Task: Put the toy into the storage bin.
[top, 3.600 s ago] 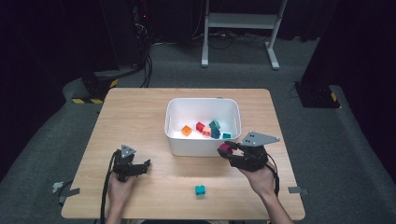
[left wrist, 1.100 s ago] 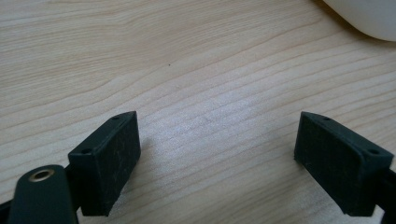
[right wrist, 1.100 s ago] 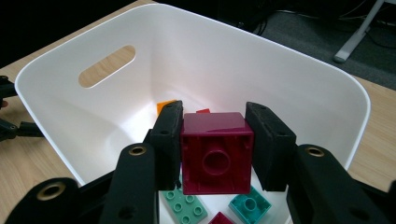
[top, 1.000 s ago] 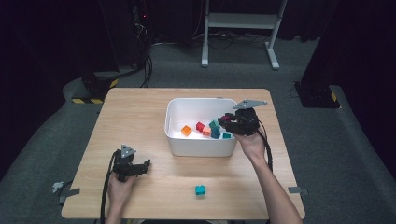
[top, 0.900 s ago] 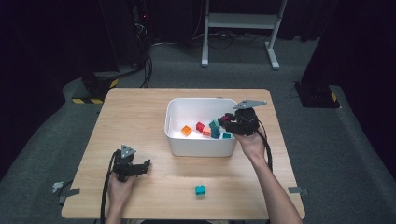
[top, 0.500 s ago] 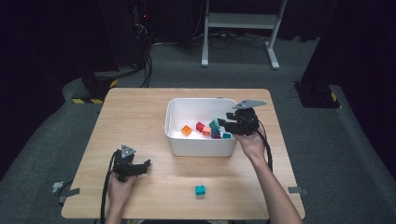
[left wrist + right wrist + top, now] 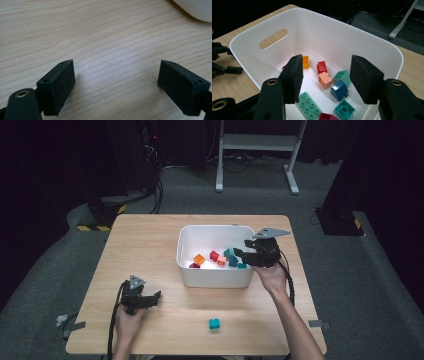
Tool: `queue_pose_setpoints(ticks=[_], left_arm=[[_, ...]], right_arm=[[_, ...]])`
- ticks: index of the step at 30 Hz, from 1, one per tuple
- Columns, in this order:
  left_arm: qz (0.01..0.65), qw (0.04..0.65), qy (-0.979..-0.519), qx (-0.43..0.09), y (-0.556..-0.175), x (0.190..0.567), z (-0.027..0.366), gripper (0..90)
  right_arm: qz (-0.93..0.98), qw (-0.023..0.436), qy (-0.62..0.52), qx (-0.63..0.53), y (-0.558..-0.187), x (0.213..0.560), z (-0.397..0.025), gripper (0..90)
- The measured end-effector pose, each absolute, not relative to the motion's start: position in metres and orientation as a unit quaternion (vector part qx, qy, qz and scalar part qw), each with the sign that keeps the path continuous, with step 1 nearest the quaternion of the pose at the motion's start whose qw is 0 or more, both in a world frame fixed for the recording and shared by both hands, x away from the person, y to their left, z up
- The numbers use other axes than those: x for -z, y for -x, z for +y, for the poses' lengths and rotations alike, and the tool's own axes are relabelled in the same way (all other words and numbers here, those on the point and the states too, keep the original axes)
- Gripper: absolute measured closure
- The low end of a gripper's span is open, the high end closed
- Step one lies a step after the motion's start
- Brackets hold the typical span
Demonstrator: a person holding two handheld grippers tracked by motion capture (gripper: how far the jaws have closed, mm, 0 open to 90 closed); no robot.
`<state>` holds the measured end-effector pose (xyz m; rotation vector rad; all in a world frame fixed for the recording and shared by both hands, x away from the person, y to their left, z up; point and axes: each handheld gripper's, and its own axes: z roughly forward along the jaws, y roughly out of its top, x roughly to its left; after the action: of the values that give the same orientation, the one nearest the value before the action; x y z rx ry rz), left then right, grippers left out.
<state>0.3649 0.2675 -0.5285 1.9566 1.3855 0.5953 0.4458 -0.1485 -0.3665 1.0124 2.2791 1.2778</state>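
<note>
The right tool point(image 7: 240, 254) hung over the 3 o'clock rim of the white bin point(image 7: 187, 240), its jaws spread with nothing between them. Beneath them in the bin lay a salmon brick point(image 7: 325, 80), a red brick point(image 7: 322, 67), a dark blue brick point(image 7: 339, 90) and a green plate point(image 7: 308, 106). The left tool point(image 7: 150, 298) rested on the tabletop point(image 7: 145, 245) at about 8 o'clock, jaws spread wide over bare wood. A teal brick point(image 7: 214, 323) sat alone at 6 o'clock, well apart from both tools.
</note>
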Motion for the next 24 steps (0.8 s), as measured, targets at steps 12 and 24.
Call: queue_pose_setpoints(ticks=[12,24], left_arm=[[0.53,0.329,-0.748,-0.228,-0.365,0.529,0.267,14.5],[0.53,0.329,-0.748,-0.228,-0.365,0.528,0.267,14.5]], right_arm=[[0.798,0.178,-0.347,-0.459,-0.433,0.363,-0.155,42.2],[0.793,0.176,-0.346,-0.469,-0.418,0.363,-0.164,40.9]])
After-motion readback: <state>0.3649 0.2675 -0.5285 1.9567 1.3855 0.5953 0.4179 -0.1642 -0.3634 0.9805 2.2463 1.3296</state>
